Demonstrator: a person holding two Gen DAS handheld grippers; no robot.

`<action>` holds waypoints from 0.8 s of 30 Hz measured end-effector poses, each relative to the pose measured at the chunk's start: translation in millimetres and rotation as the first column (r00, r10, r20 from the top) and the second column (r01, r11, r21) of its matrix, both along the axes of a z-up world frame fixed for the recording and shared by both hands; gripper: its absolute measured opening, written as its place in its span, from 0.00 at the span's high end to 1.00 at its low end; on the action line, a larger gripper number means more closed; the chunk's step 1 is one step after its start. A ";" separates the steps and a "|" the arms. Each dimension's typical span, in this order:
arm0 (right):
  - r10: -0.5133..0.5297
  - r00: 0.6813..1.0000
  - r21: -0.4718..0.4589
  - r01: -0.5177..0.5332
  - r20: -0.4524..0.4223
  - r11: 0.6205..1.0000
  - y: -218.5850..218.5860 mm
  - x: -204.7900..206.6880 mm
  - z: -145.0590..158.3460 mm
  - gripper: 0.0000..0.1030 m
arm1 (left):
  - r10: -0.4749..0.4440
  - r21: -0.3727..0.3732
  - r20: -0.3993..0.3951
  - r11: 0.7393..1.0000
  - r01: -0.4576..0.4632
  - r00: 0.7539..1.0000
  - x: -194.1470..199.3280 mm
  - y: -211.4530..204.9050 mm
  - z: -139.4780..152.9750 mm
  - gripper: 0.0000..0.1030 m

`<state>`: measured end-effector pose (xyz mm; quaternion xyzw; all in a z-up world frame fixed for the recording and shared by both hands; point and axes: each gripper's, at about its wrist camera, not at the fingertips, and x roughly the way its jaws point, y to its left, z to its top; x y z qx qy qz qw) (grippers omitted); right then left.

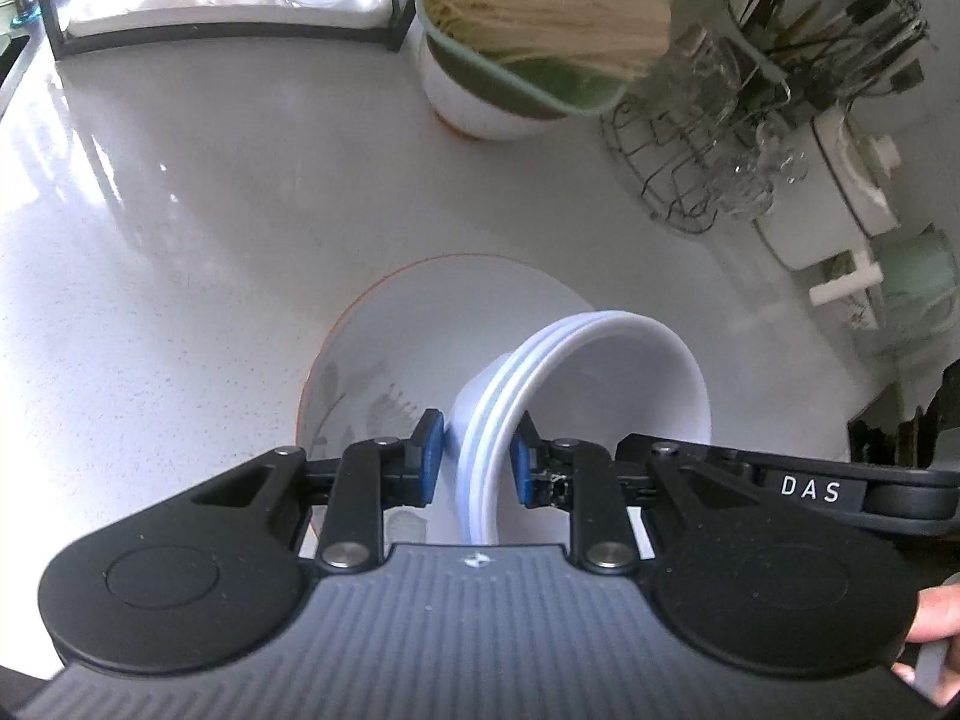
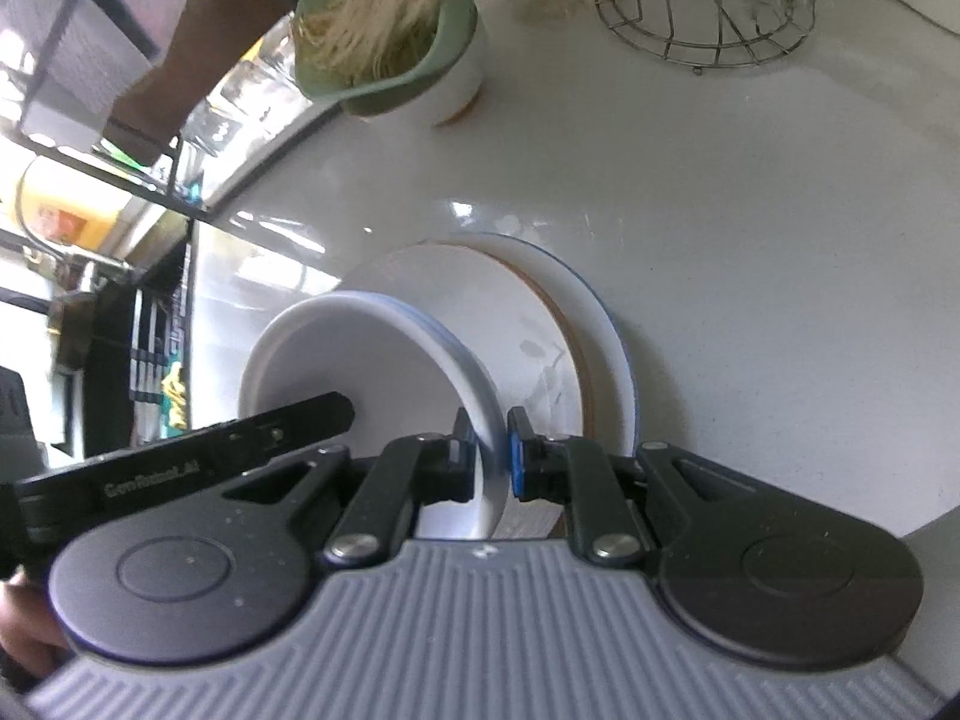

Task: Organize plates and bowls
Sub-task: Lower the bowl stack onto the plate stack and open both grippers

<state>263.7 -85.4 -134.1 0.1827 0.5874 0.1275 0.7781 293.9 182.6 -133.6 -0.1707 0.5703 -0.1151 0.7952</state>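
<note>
Stack of nested white bowls [image 1: 576,396] held at the rim from opposite sides, above the floral plate [image 1: 372,360] on the white countertop [image 1: 180,180].

L gripper [image 1: 477,450]: fingers narrow, clamped across several rims at once. R gripper [image 2: 487,450]: nearly closed, pinching the bowl stack [image 2: 372,372] at the wall.

Handling, prob.: ceramic, stiff, glazed and slick, breakable, heavy-ish as a stack. Thin rim grip could slip; keep both sides level, lower gently.

L view shows three-ish rim layers and the plate's leaf print. R view alone shows a second, blue-edged plate [image 2: 606,324] under the floral plate [image 2: 540,324], offset. Beyond the plates: bowl with green strainer of noodles [image 1: 528,18].
</note>
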 end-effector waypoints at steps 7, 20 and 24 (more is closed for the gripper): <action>-0.004 1.000 -0.029 0.004 0.005 1.000 2.7 2.4 -7.1 0.86 | -0.012 0.015 -0.020 1.000 0.012 1.000 5.0 -3.4 -16.0 0.75; -0.038 0.998 -0.067 0.041 0.050 0.997 1.3 -4.6 -1.6 0.85 | -0.059 0.057 -0.005 0.997 0.059 0.998 10.3 -21.8 -13.4 0.55; -0.016 0.992 -0.103 0.029 0.124 0.994 4.6 -10.0 13.8 0.82 | -0.063 0.083 0.040 0.995 0.060 0.997 6.3 -20.7 3.0 0.54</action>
